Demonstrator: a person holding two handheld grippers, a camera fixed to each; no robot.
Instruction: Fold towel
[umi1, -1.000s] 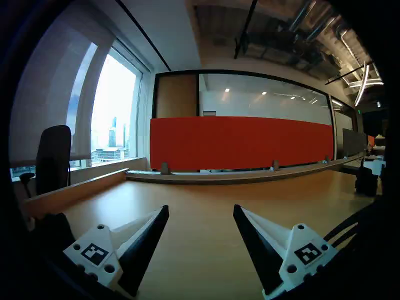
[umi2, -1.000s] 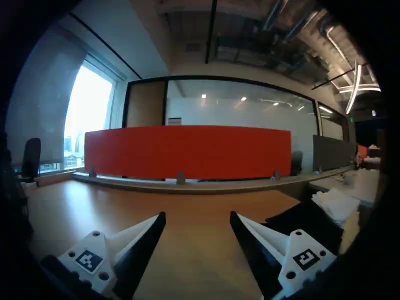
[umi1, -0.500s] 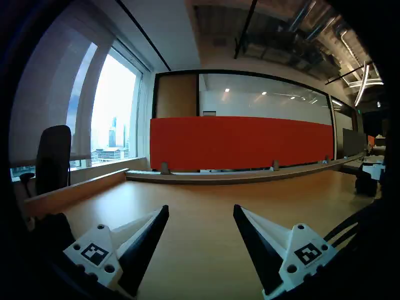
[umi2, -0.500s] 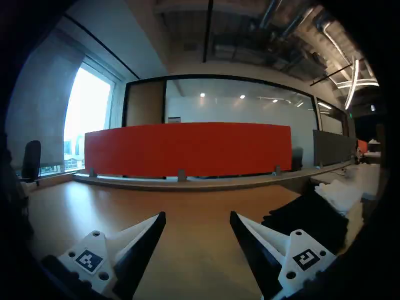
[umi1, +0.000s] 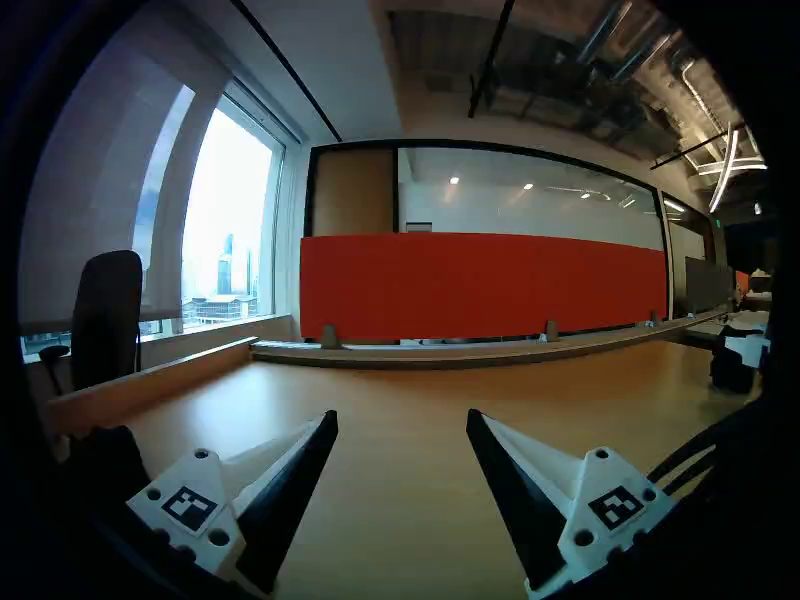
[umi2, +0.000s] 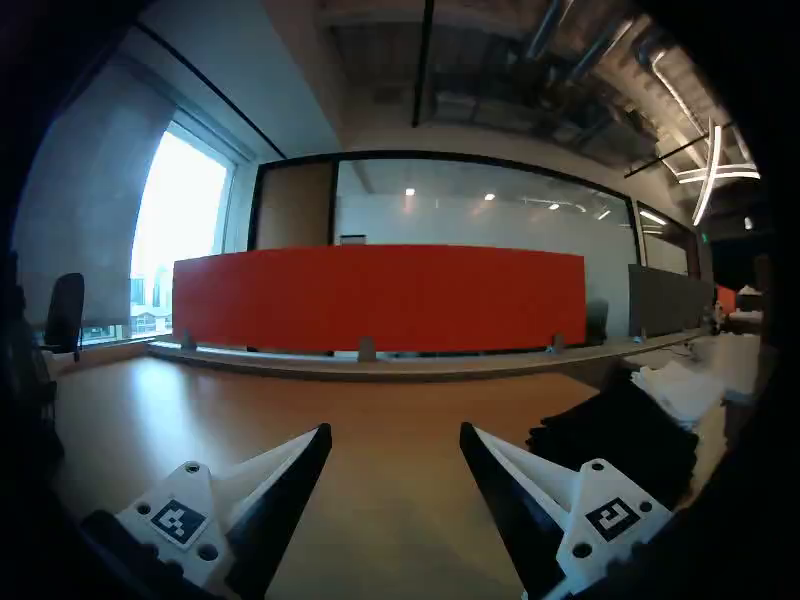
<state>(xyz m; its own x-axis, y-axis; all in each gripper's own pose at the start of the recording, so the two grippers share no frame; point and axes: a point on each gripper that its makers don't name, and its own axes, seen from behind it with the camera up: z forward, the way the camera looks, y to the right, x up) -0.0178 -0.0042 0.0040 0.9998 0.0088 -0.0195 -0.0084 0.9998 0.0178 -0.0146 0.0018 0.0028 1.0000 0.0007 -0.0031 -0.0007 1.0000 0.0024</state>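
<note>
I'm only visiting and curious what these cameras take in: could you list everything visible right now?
Table: one, light wood, foreground.
Divider: one, red, along the table's far edge.
Window: one, bright, left wall.
Chair: one, black, left, beside the window.
Black towels: one folded stack, table's right side.
White towels: one stack, pale, just behind the black stack.
Left gripper: one, white and black, open, empty, over the table.
Right gripper: one, white and black, open, empty, over the table.
</note>
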